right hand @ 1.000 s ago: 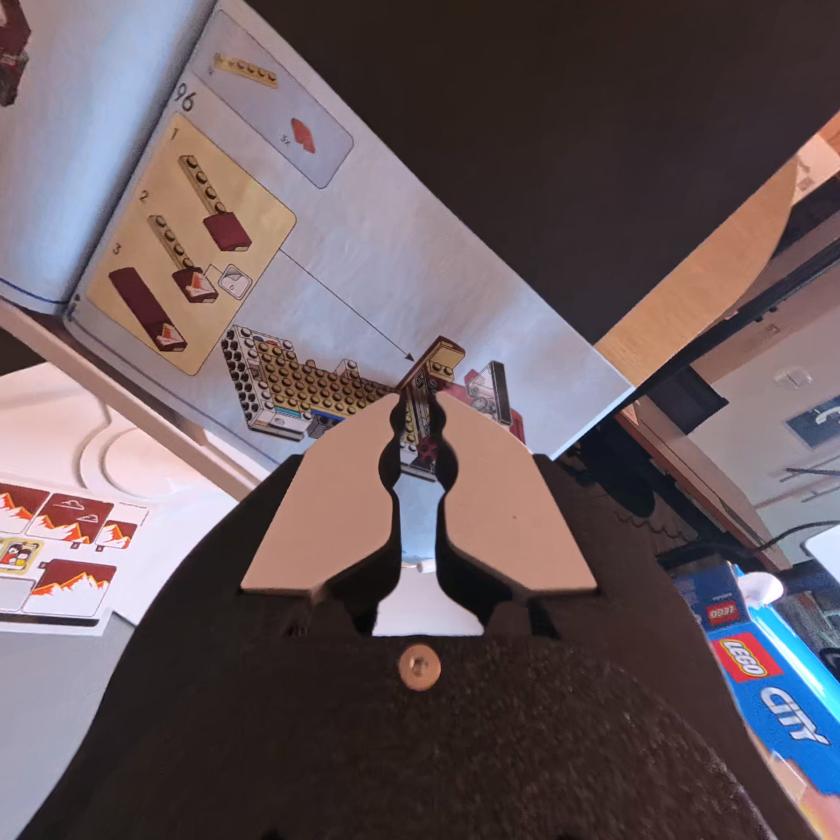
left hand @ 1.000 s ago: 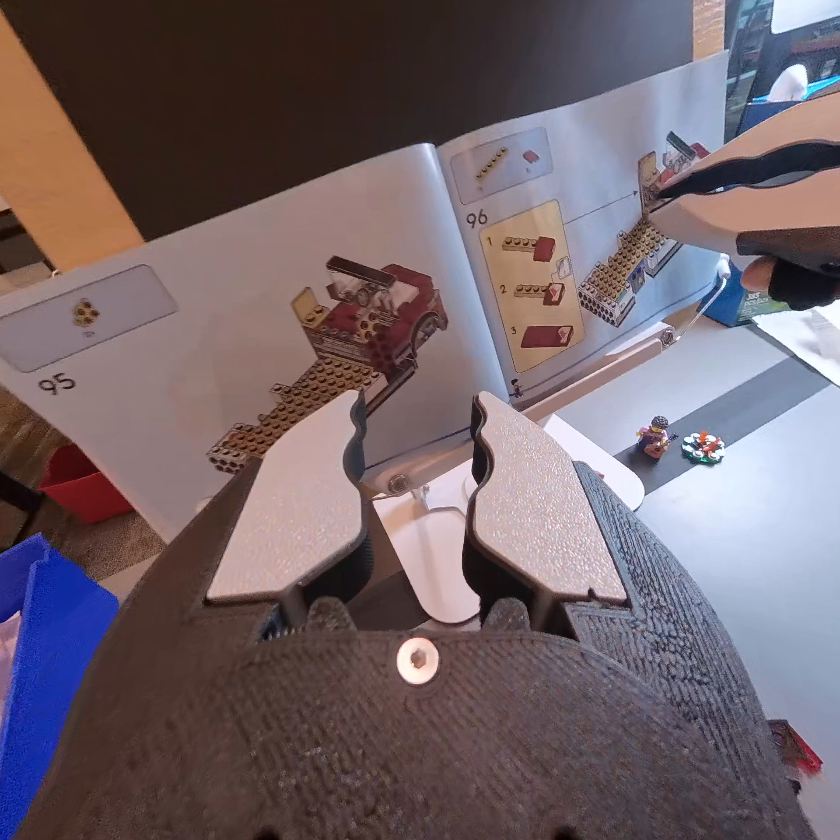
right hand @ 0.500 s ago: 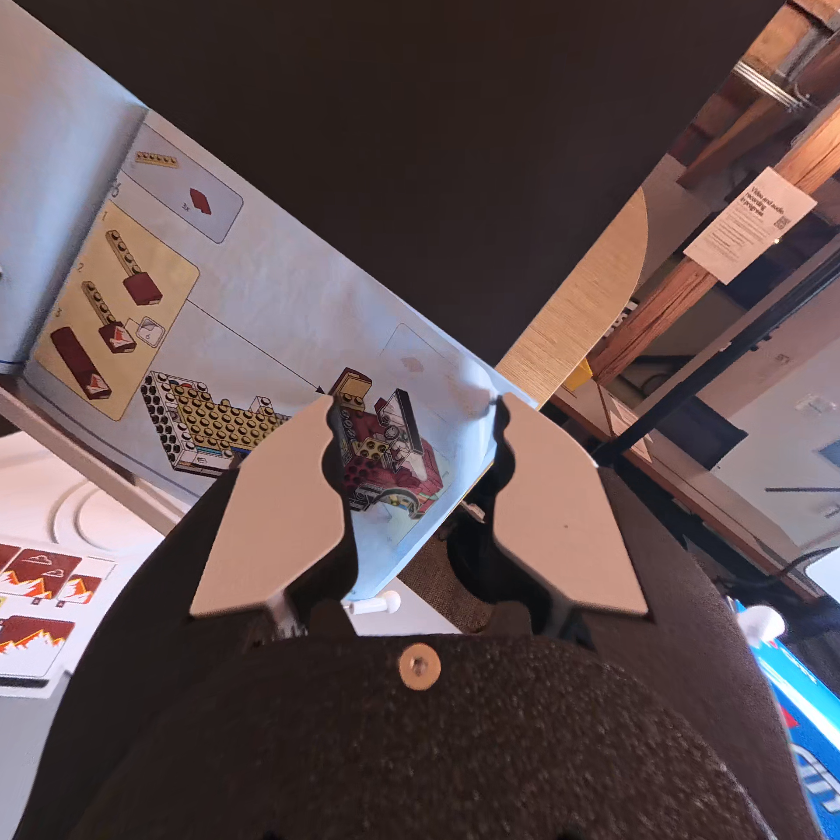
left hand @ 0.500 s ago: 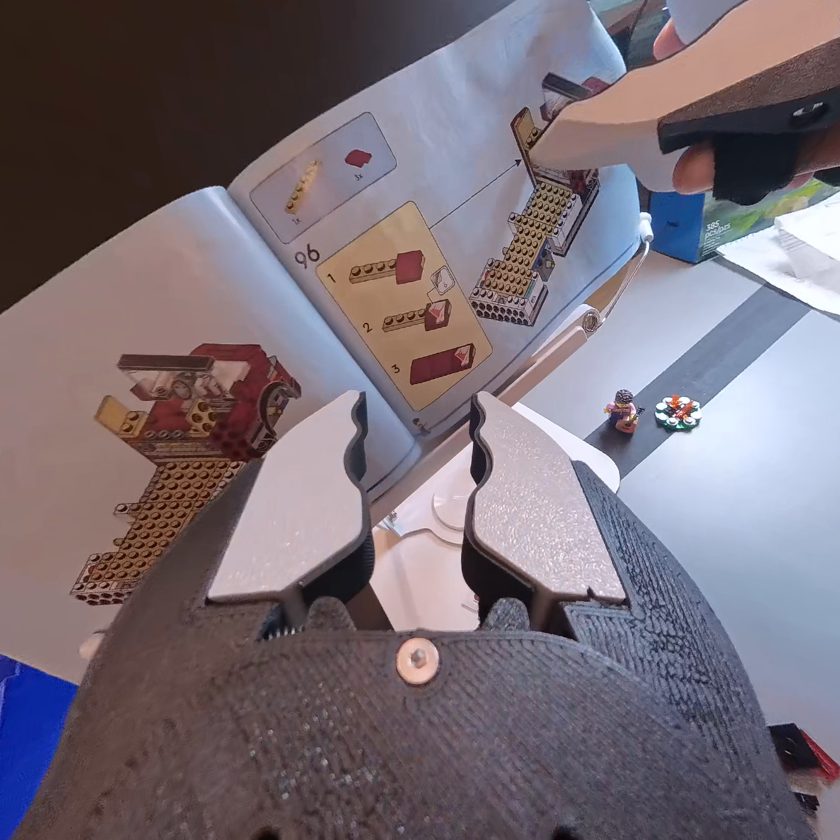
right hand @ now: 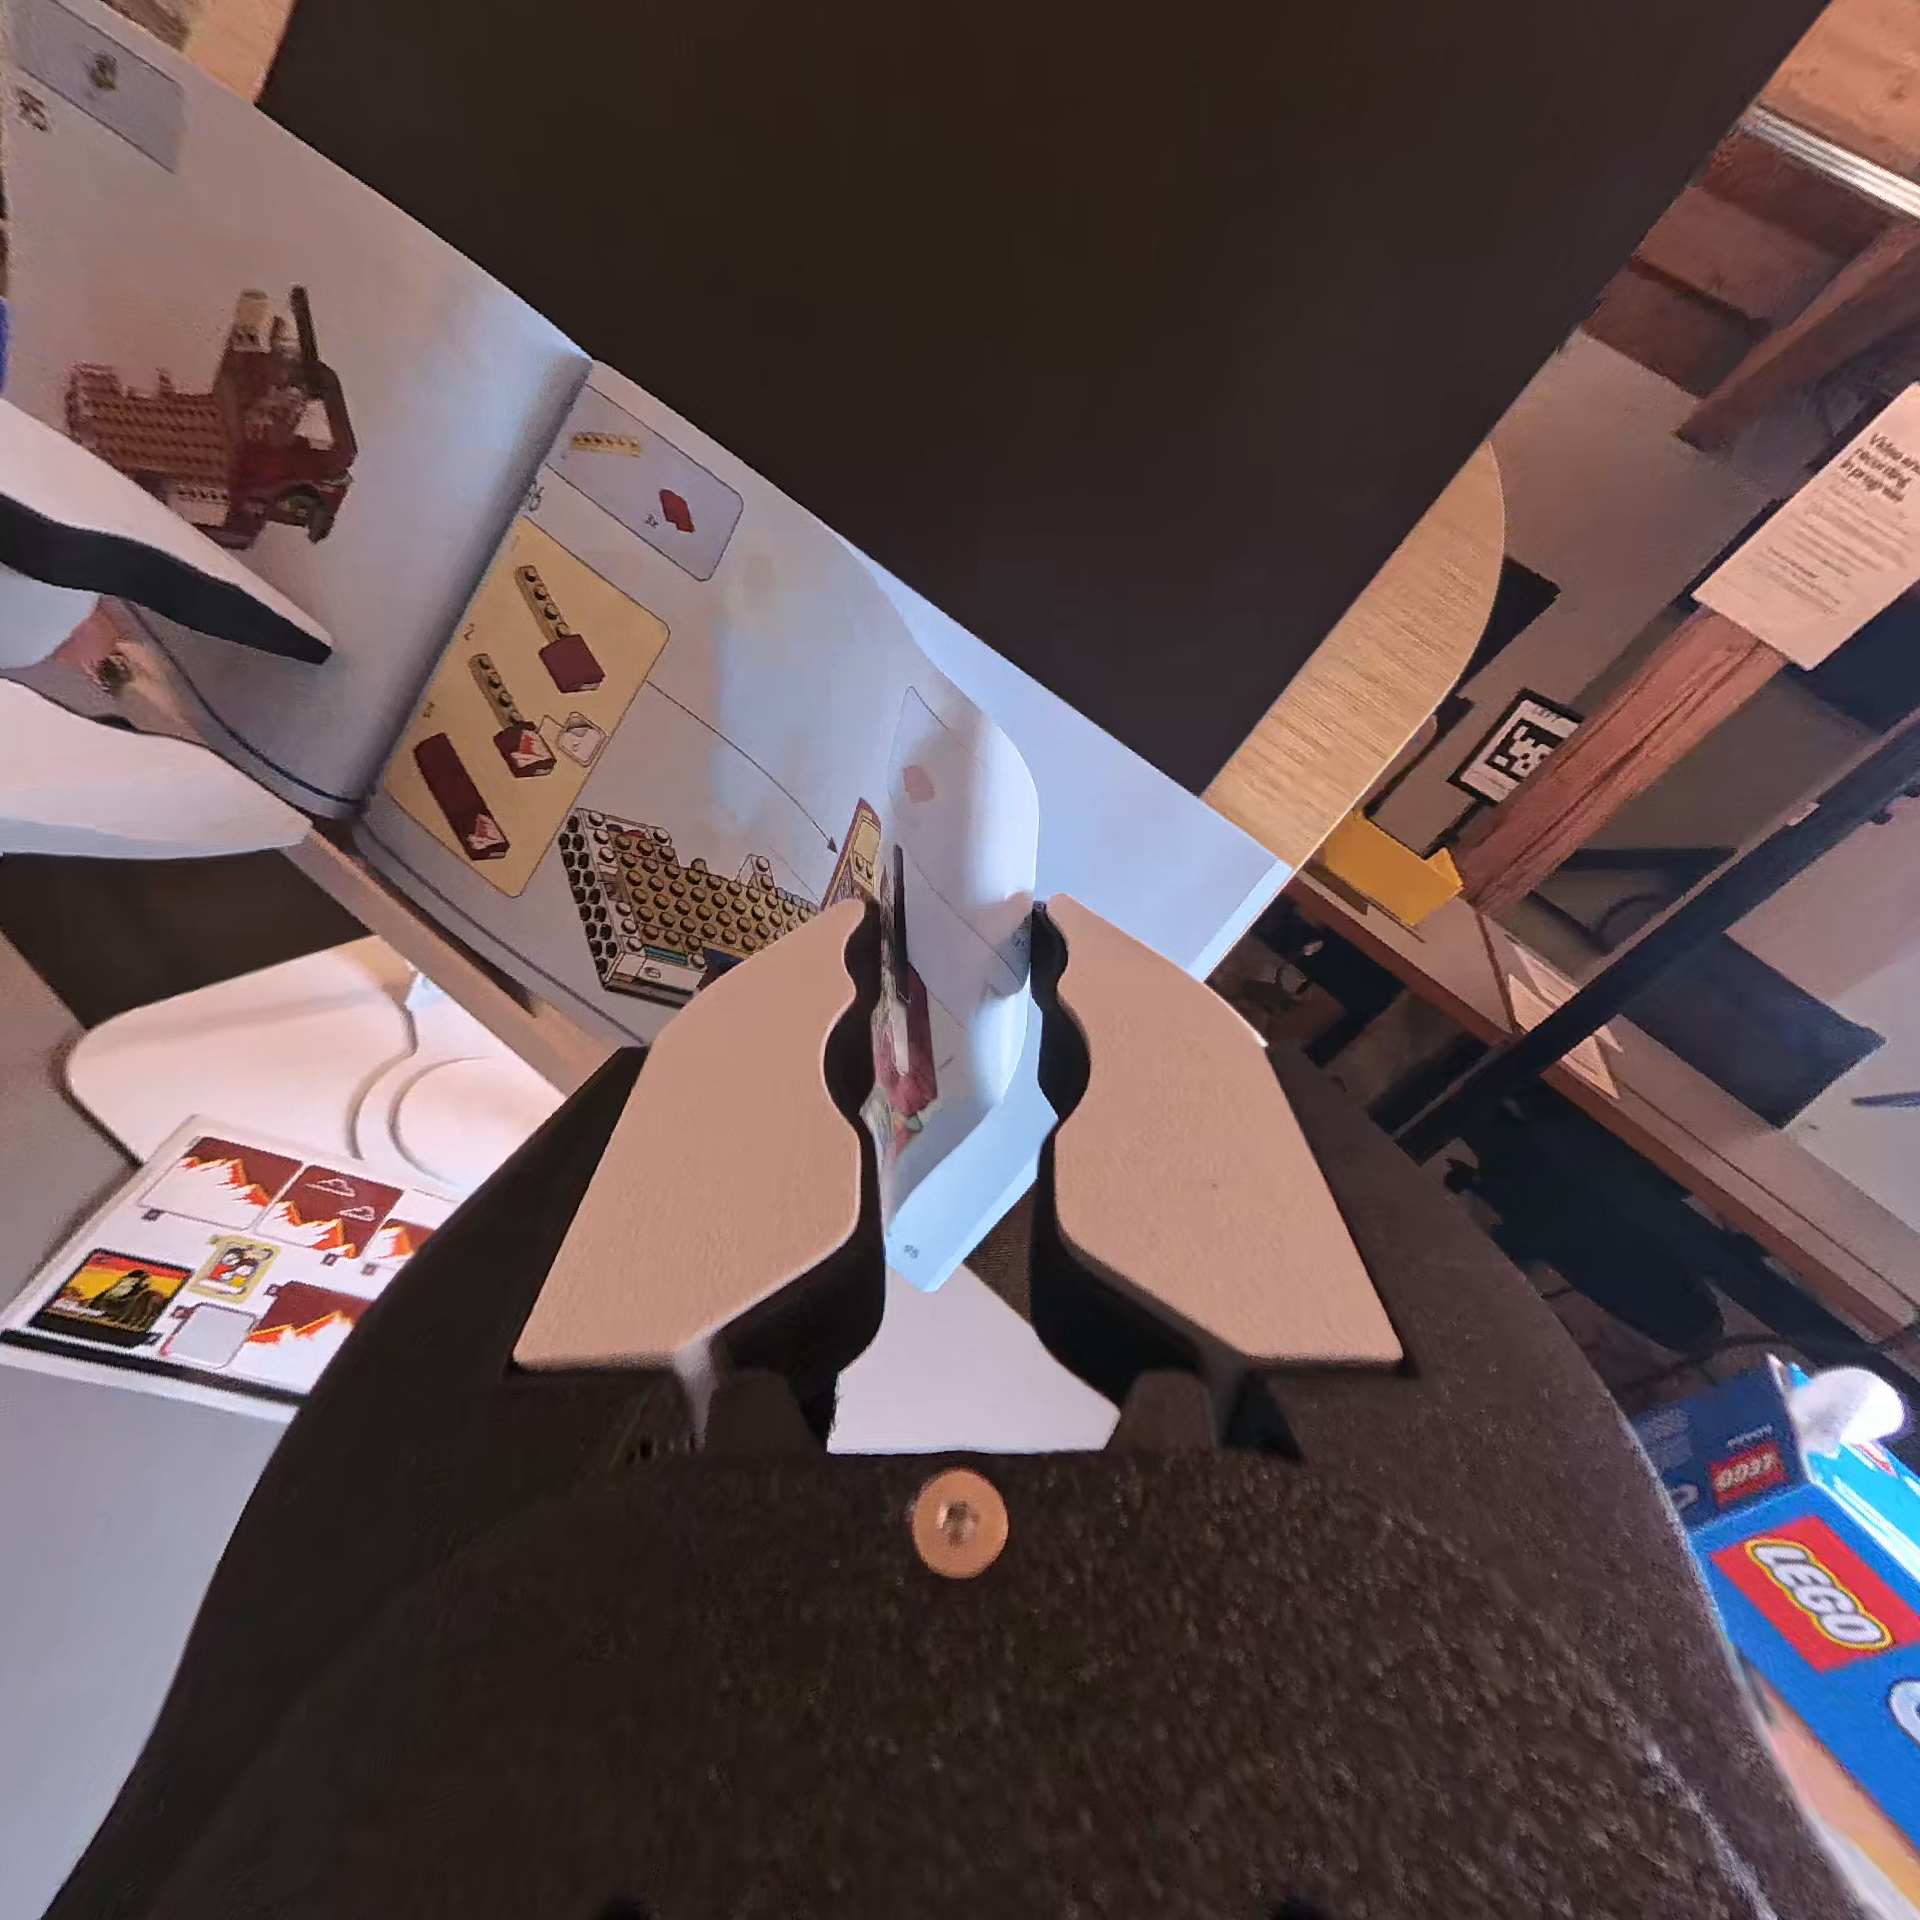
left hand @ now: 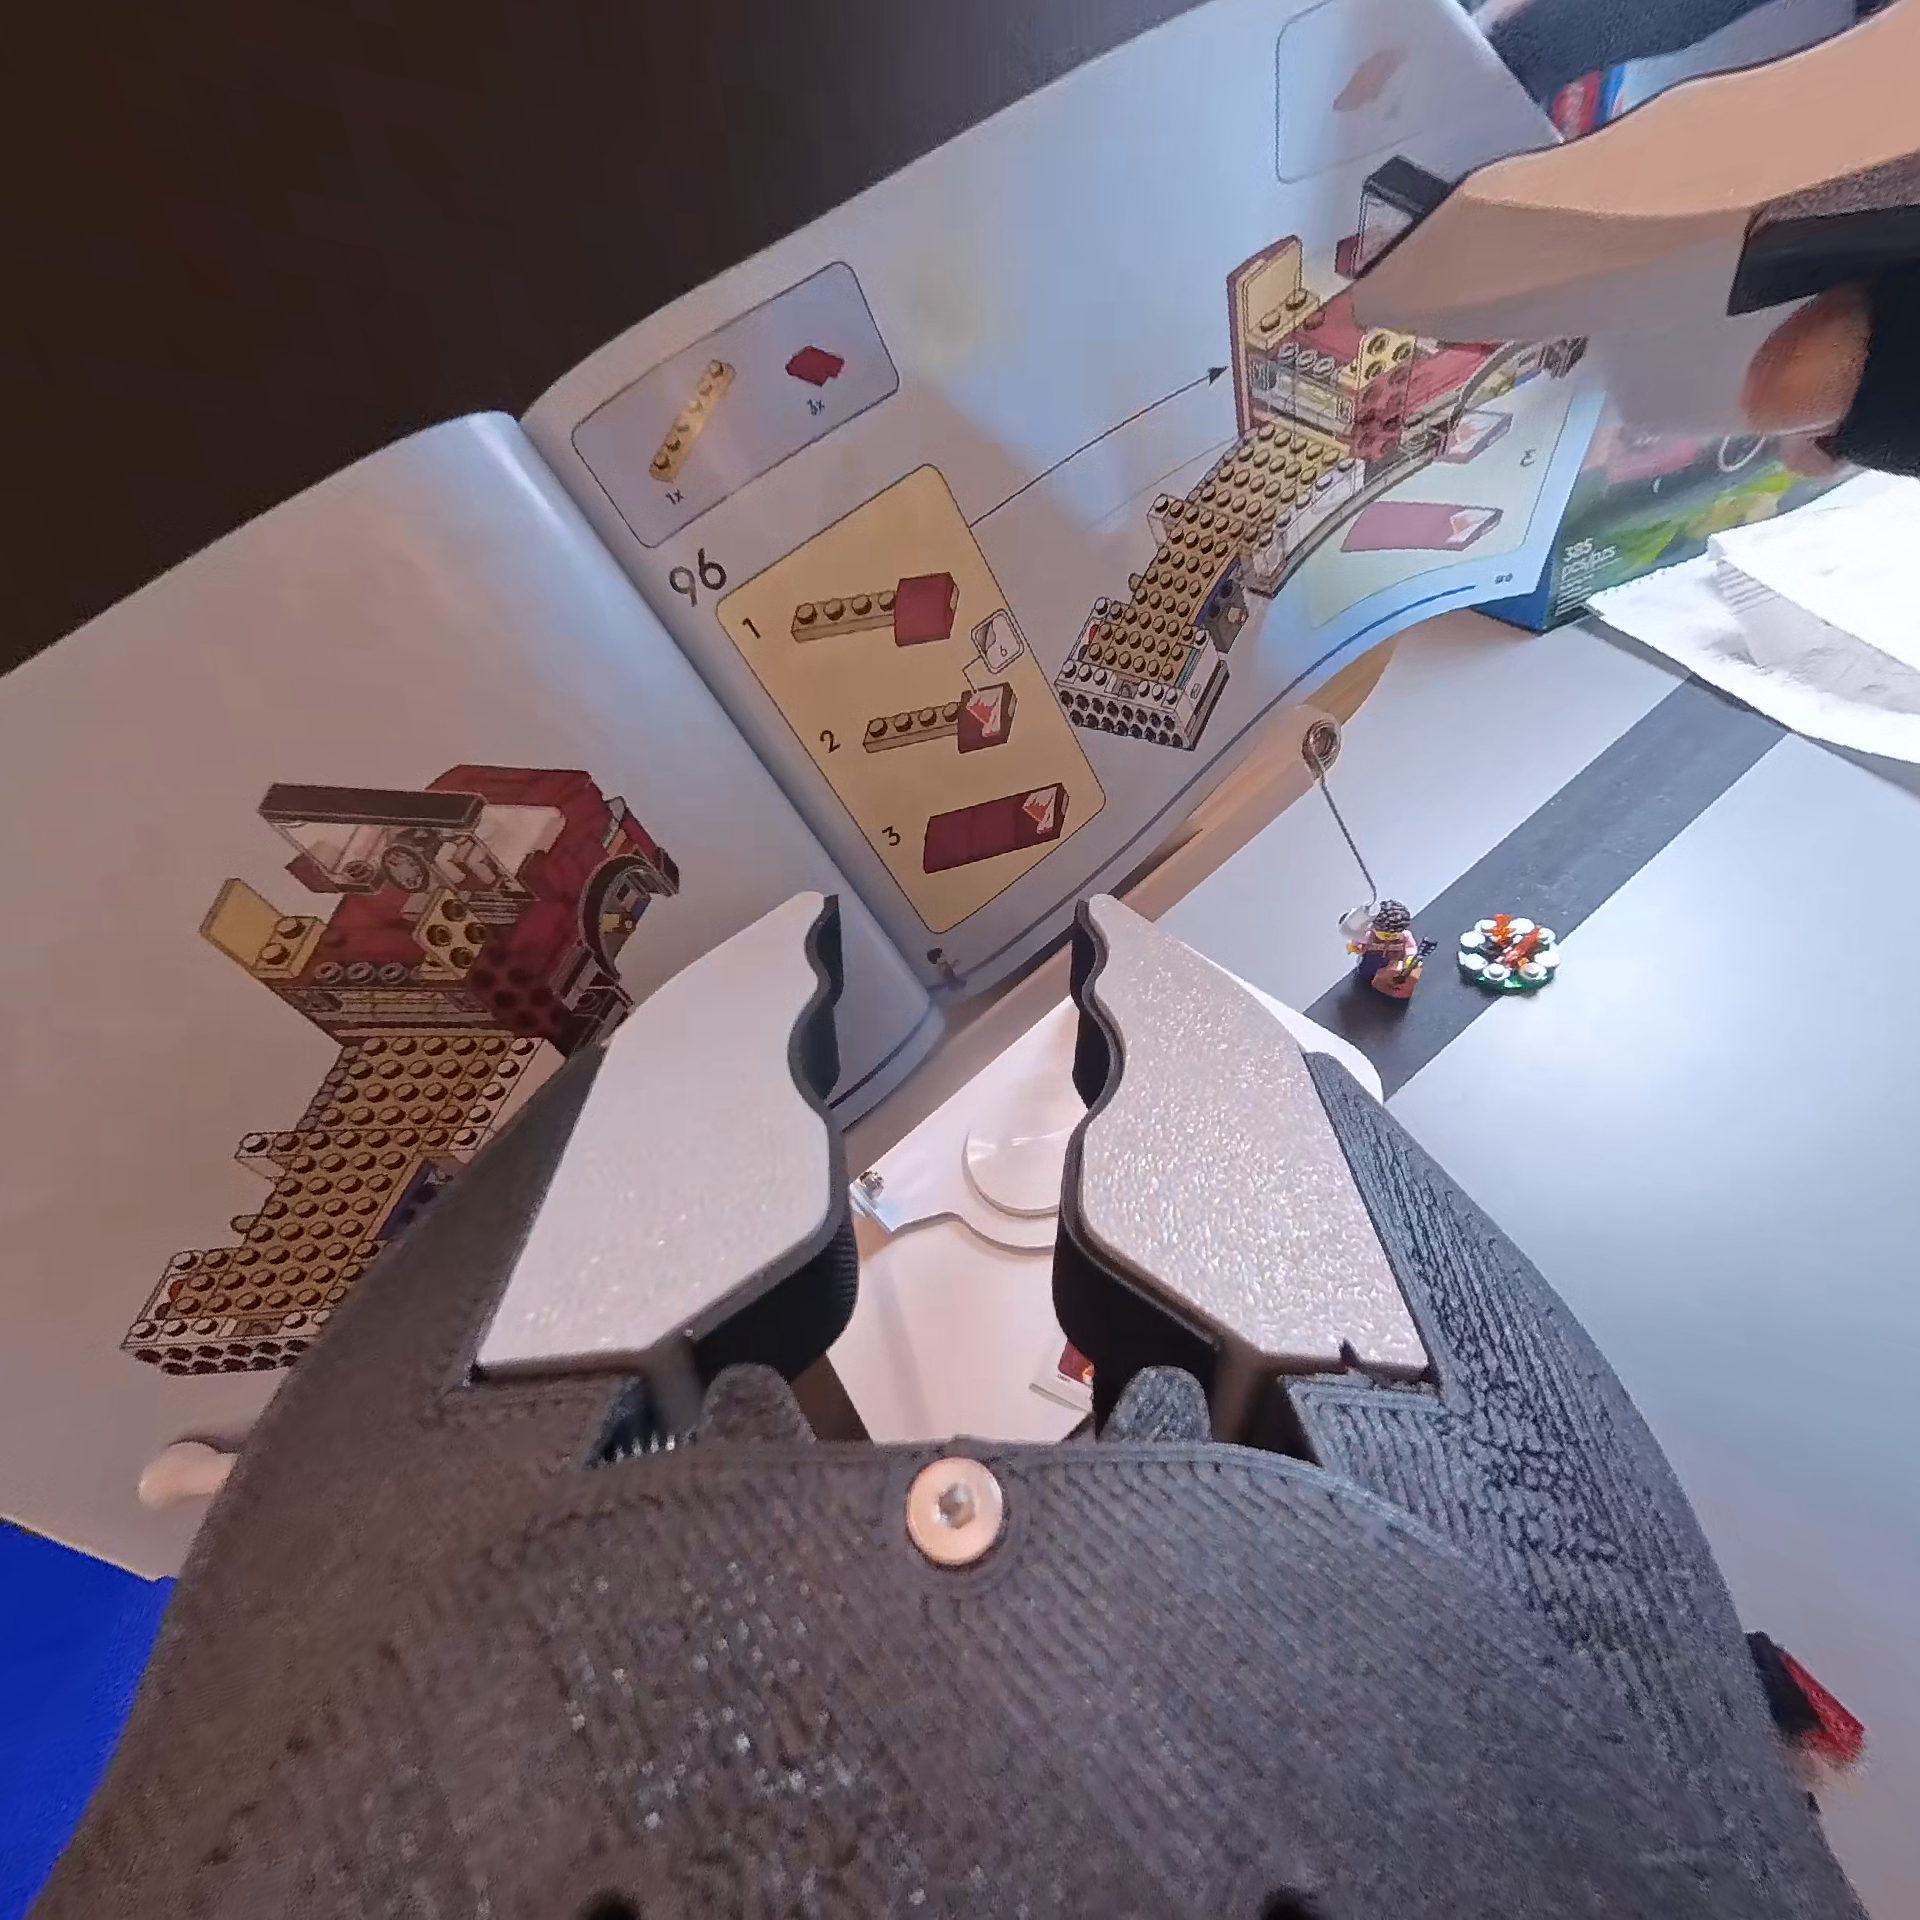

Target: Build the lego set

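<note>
The open instruction booklet leans on a white stand, showing a tan and dark red truck build. My left gripper is open and empty, low in front of the booklet's middle fold. My right gripper is at the right-hand page's lower right corner. Its jaws stand apart, and the lifted, curled page corner lies between them. In the left wrist view the right gripper lies over the page's upper right. In the right wrist view the left gripper shows at the far left.
A minifigure and a small green campfire piece stand on the grey table's dark stripe. A sticker sheet lies before the stand. Lego boxes and white paper lie right. A blue bin is left. The minifigure is about 20 cm from both grippers' fingertips.
My right gripper opened wide from nearly shut, then narrowed around the page corner, which has lifted and curled. My left gripper stayed open while its view swung toward the right-hand page.
</note>
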The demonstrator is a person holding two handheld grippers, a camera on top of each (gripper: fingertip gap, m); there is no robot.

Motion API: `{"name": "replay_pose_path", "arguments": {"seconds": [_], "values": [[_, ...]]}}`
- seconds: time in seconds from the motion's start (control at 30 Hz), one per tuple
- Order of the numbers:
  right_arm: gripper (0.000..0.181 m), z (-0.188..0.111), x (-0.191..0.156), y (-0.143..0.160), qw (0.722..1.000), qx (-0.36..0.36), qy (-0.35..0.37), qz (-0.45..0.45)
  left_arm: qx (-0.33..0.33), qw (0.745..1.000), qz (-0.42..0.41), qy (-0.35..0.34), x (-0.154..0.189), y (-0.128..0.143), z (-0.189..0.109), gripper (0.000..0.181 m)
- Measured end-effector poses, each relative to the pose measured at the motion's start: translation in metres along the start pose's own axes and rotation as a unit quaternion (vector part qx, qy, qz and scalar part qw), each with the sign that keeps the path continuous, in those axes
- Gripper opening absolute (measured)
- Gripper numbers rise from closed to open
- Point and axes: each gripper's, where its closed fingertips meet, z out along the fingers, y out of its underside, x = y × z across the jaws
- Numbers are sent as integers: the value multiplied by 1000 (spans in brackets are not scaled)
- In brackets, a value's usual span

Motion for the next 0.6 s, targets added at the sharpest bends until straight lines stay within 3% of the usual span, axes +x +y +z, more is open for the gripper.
{"name": "replay_pose_path", "arguments": {"seconds": [0.23,0.47,0.6], "values": [[9,-27,-14,2,993,34,-76,89,47,997,-35,59,24,-25,-19,44],[0,-53,-52,-13,989,94,-109,20,120,959,-155,205,74,-74,-42,42],[0,-45,-62,0,992,68,-107,-14,104,962,-143,206,84,-72,-38,42]]}}
